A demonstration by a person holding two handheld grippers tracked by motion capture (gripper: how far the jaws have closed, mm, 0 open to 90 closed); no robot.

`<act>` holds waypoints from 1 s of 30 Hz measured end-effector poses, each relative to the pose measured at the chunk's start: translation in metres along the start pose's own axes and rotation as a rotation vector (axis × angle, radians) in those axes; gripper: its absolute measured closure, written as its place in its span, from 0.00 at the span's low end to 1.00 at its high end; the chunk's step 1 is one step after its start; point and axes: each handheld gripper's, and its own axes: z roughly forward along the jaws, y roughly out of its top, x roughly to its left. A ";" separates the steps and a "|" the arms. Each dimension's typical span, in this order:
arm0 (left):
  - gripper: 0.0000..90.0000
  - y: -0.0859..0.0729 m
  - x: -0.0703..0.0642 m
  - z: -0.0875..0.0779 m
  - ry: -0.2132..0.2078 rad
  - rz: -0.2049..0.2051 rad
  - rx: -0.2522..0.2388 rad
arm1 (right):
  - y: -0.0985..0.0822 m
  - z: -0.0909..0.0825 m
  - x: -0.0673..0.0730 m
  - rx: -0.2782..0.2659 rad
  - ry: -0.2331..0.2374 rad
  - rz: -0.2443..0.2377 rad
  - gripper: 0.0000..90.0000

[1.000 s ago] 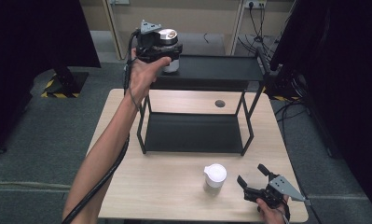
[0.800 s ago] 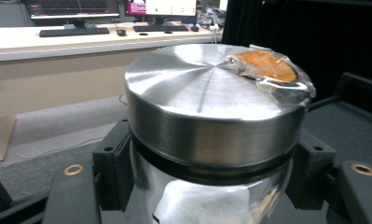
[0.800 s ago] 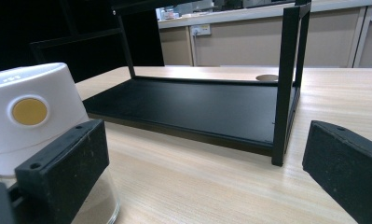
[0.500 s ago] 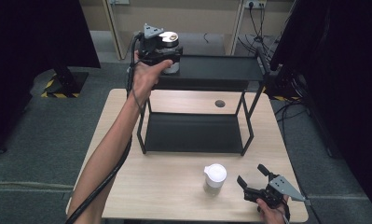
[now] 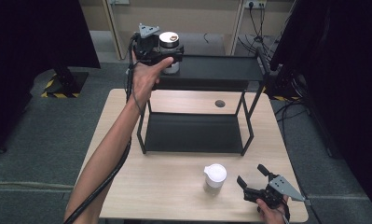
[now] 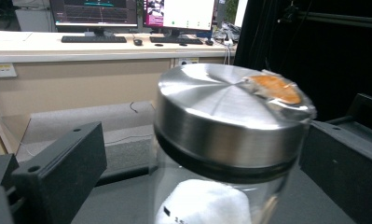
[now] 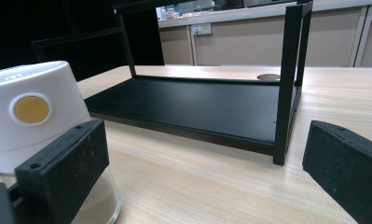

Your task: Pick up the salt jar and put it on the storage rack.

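Your left gripper (image 5: 167,55) has just opened its fingers around the steel-lidded jar (image 5: 169,49) on the shelf's top (image 5: 221,70).

No readable words anywhere: the white packet (image 6: 200,205) inside the jar (image 6: 230,140) carries small black print, too blurred to read, and faint embossed marks top the white cap (image 7: 32,109), likewise unreadable.

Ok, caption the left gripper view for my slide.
Left gripper, jaws just opened wide, either side of a glass jar with a steel lid on the black shelf.
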 end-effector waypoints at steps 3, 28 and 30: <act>0.00 0.002 -0.004 -0.004 0.007 -0.011 0.012 | 0.000 0.000 0.000 0.000 -0.002 0.002 0.01; 0.00 -0.021 -0.018 -0.050 -0.062 0.017 -0.003 | 0.000 0.000 0.001 -0.002 0.000 0.000 0.01; 0.00 -0.024 -0.017 -0.056 -0.078 0.014 -0.010 | 0.000 0.000 0.001 -0.001 0.000 0.001 0.01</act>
